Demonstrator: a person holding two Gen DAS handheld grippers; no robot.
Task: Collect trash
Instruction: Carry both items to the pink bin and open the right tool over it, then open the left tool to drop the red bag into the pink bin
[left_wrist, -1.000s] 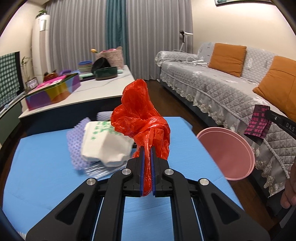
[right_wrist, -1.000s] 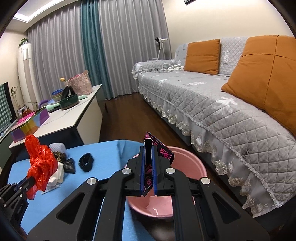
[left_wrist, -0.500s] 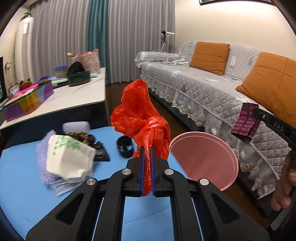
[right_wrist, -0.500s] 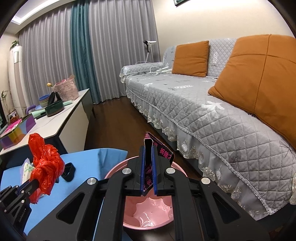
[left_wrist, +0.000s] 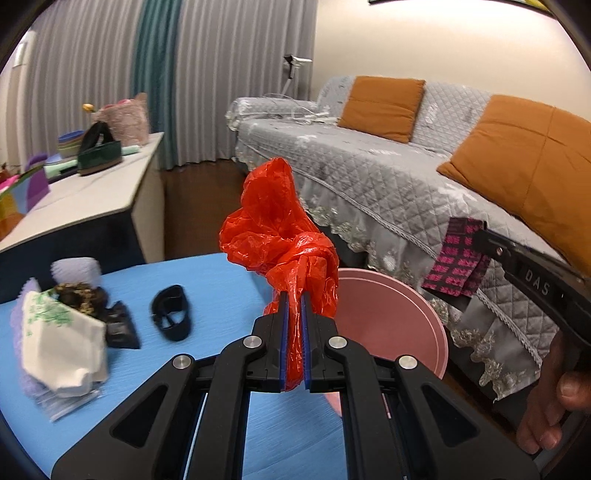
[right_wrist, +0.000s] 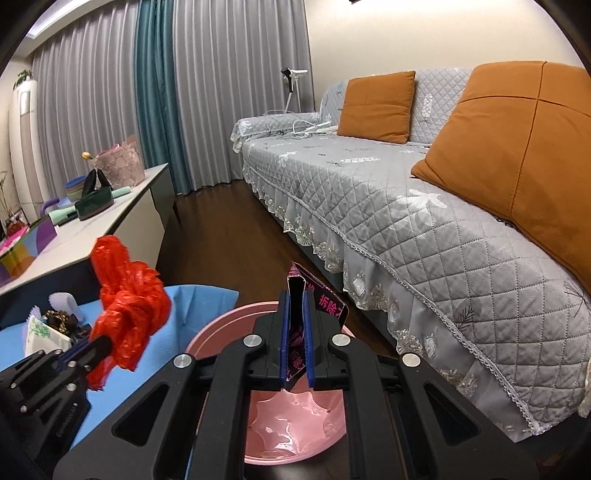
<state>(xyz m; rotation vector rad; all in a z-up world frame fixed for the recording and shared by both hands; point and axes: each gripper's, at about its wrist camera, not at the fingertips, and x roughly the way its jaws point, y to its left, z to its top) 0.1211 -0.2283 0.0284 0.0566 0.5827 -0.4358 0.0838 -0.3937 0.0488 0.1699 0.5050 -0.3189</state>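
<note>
My left gripper (left_wrist: 292, 299) is shut on a crumpled red plastic bag (left_wrist: 275, 225), held above the right edge of the blue table (left_wrist: 221, 280), beside the pink basin (left_wrist: 391, 314). My right gripper (right_wrist: 296, 295) is shut on a black and pink wrapper (right_wrist: 325, 304), right above the pink basin (right_wrist: 295, 424), which stands on the floor between table and sofa. In the right wrist view the red bag (right_wrist: 125, 295) and left gripper (right_wrist: 98, 345) show at the left. In the left wrist view the wrapper (left_wrist: 458, 258) hangs at the right.
On the blue table lie a white paper bag (left_wrist: 59, 339), a dark wrapper (left_wrist: 122, 328), a black band (left_wrist: 171, 312) and purple mesh foam (left_wrist: 75, 269). A grey sofa (right_wrist: 424, 206) with orange cushions runs along the right. A white cabinet (left_wrist: 85, 199) with boxes stands behind.
The left gripper has carried the red bag rightward, from over the table's trash pile to the table's right edge by the basin. The right gripper with its wrapper has come over the basin.
</note>
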